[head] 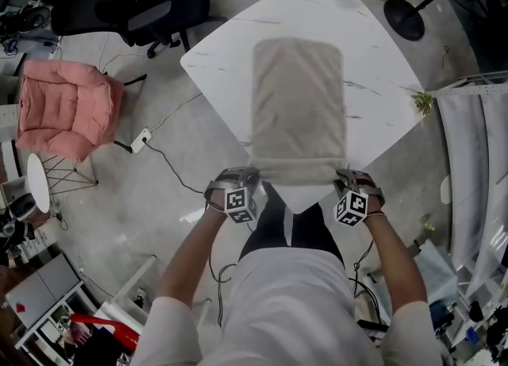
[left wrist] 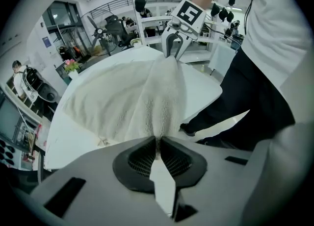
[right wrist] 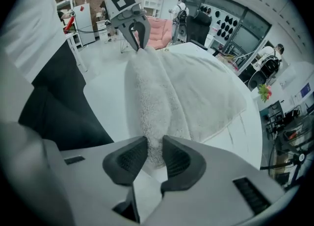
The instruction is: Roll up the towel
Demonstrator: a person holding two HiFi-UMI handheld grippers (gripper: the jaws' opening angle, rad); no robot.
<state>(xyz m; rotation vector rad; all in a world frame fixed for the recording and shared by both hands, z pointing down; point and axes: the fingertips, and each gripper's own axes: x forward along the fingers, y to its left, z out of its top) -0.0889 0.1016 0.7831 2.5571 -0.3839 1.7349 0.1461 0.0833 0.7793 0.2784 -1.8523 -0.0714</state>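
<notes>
A beige towel lies flat along the white marble table, its near end at the corner closest to me. My left gripper pinches the towel's near left corner; in the left gripper view the pads are closed tight on a fold of the towel. My right gripper holds the near right corner, and in the right gripper view a thick ridge of towel sits squeezed between its pads. Each gripper shows in the other's view, gripping the far end of the same raised edge.
A pink cushioned chair and a black office chair stand on the floor to the left. Cables and a power strip lie near the table's left corner. A lamp base and curtains are on the right.
</notes>
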